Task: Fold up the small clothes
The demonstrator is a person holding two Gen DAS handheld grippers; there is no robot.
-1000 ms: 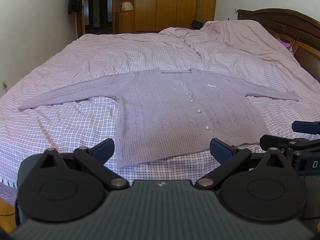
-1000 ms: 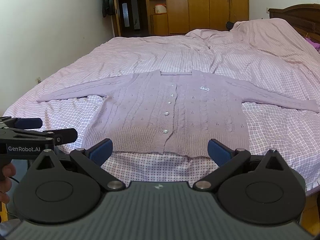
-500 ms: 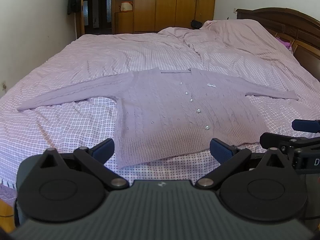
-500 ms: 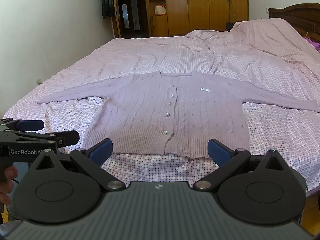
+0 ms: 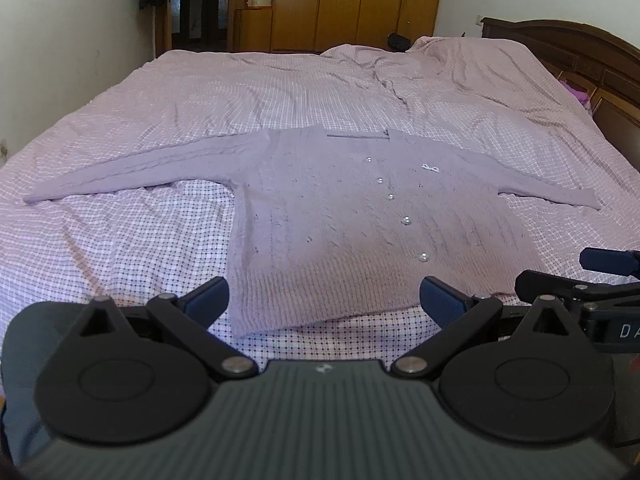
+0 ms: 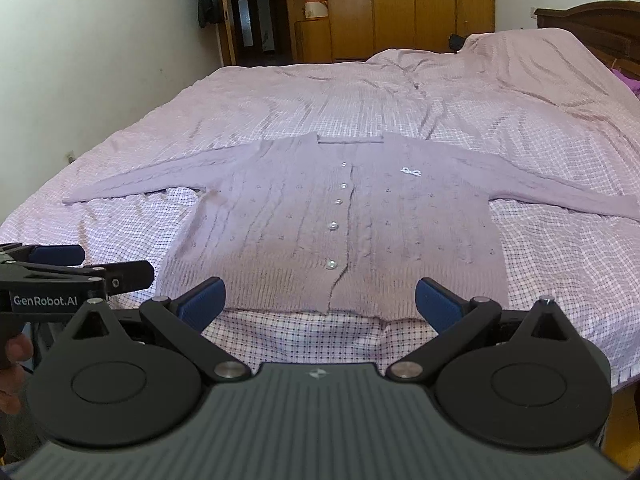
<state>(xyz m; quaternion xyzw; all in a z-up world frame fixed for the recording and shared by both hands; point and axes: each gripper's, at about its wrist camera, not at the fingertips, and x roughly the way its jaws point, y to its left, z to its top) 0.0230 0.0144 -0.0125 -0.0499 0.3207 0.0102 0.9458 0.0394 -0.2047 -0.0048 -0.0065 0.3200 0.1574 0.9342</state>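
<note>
A small lilac knit cardigan [image 5: 340, 216] lies flat and buttoned on the bed, both sleeves spread out to the sides; it also shows in the right wrist view [image 6: 336, 216]. My left gripper [image 5: 325, 302] is open and empty, hovering just short of the cardigan's hem. My right gripper [image 6: 320, 300] is open and empty, also just before the hem. The right gripper shows at the right edge of the left wrist view [image 5: 576, 284]. The left gripper shows at the left edge of the right wrist view [image 6: 80, 272].
The bed [image 5: 120, 240] is covered with a pink checked sheet, wrinkled toward the far end. A dark wooden headboard [image 5: 580, 56] stands at the right. Wooden wardrobes [image 5: 340, 0] line the far wall. A white wall [image 6: 100, 60] runs along the bed's left side.
Both grippers have drifted slightly; the cardigan sits a touch lower and nearer in both views. Nothing was grasped, and the jaws stay open.
</note>
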